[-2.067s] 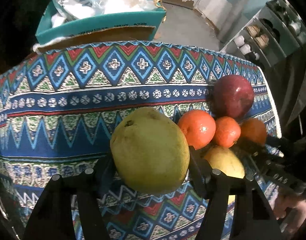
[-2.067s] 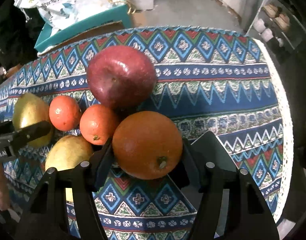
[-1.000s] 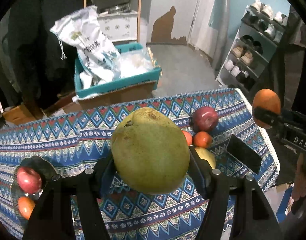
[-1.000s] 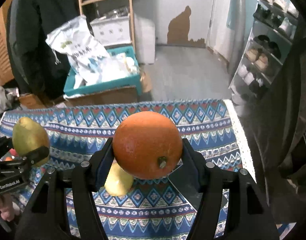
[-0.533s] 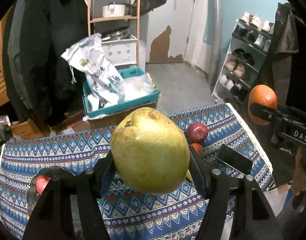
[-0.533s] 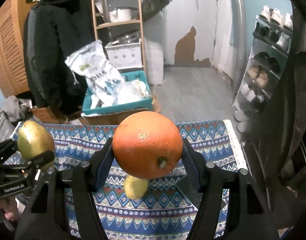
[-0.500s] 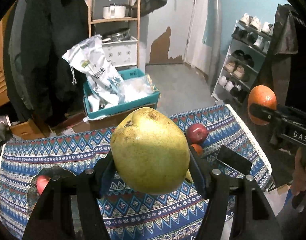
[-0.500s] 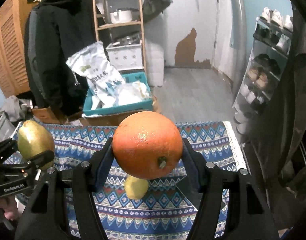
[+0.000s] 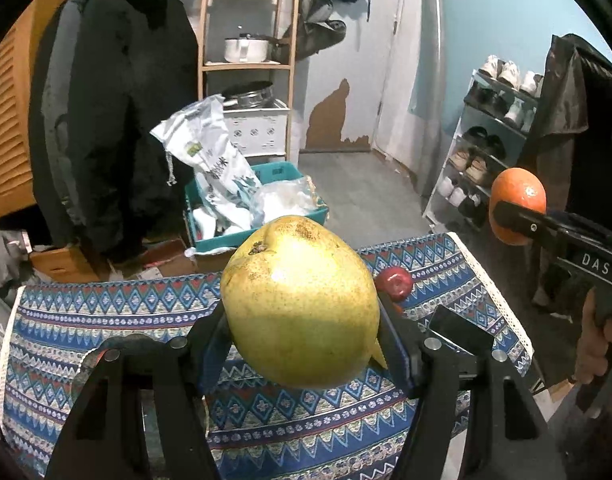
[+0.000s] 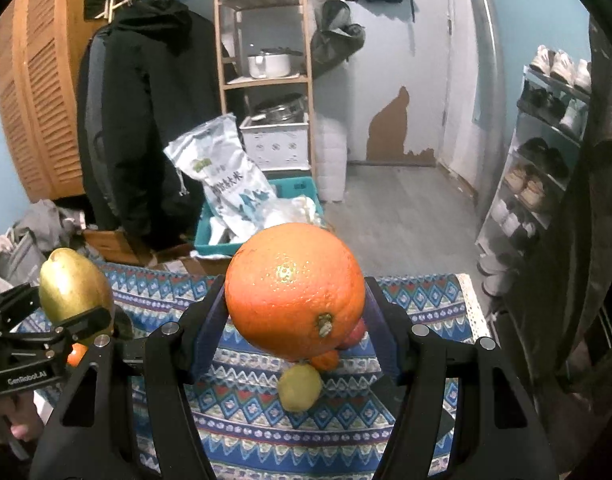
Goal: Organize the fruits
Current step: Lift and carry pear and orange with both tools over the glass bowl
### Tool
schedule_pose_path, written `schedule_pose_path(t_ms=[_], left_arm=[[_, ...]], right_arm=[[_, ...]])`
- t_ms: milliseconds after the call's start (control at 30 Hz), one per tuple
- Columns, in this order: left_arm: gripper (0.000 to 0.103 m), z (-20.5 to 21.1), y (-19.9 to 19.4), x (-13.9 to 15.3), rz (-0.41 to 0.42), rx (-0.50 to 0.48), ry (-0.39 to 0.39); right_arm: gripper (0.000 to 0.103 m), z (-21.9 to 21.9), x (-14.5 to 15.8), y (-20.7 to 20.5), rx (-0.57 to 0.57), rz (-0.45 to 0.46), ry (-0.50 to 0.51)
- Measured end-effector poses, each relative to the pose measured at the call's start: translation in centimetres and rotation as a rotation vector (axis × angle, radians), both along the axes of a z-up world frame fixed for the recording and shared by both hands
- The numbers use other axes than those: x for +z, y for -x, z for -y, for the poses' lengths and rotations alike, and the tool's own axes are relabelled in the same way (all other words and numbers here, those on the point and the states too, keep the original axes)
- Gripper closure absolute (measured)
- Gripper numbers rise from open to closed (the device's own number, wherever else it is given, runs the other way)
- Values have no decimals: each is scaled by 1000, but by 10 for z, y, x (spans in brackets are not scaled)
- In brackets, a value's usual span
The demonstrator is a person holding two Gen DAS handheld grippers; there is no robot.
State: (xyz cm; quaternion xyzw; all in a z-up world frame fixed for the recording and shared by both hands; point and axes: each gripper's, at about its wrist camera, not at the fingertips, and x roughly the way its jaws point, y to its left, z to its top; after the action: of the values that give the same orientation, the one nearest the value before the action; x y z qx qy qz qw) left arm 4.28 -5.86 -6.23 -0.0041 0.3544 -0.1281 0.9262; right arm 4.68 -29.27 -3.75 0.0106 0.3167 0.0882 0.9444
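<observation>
My left gripper (image 9: pixel 302 320) is shut on a large yellow-green pear (image 9: pixel 300 300), held high above the patterned table (image 9: pixel 106 312). My right gripper (image 10: pixel 296 316) is shut on a big orange (image 10: pixel 294 290), also held high; it shows at the right of the left wrist view (image 9: pixel 517 196). The pear shows at the left of the right wrist view (image 10: pixel 72 282). On the cloth below lie a red apple (image 9: pixel 394 283), a yellow pear (image 10: pixel 300 387) and a small orange (image 10: pixel 325 359), mostly hidden behind the held fruit.
A dark plate (image 9: pixel 106 350) sits on the table's left part, partly hidden by my left fingers. A black flat object (image 9: pixel 457 332) lies near the table's right edge. A teal crate with bags (image 9: pixel 282 204), a wooden shelf (image 10: pixel 266 76) and a shoe rack (image 9: pixel 485 152) stand beyond.
Both grippers have risen a little further from the table with their fruit; the table looks smaller and lower. The grips are unchanged.
</observation>
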Motion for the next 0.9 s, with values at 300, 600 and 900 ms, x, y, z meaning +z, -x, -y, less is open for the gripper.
schedule_pose_path(t_ms=[300,600,900], left_arm=[[35,-26,6,1,4,59,-8],[35,-56,9,-3,-10,119,5],[35,-94,7,-18,-52,193,18]], right_arm=[[38,-30,3,-3,60,-2,-3],[38,-75,-2,-15,146,-29,1],[38,-125,-14,-29,230,-81,-14]])
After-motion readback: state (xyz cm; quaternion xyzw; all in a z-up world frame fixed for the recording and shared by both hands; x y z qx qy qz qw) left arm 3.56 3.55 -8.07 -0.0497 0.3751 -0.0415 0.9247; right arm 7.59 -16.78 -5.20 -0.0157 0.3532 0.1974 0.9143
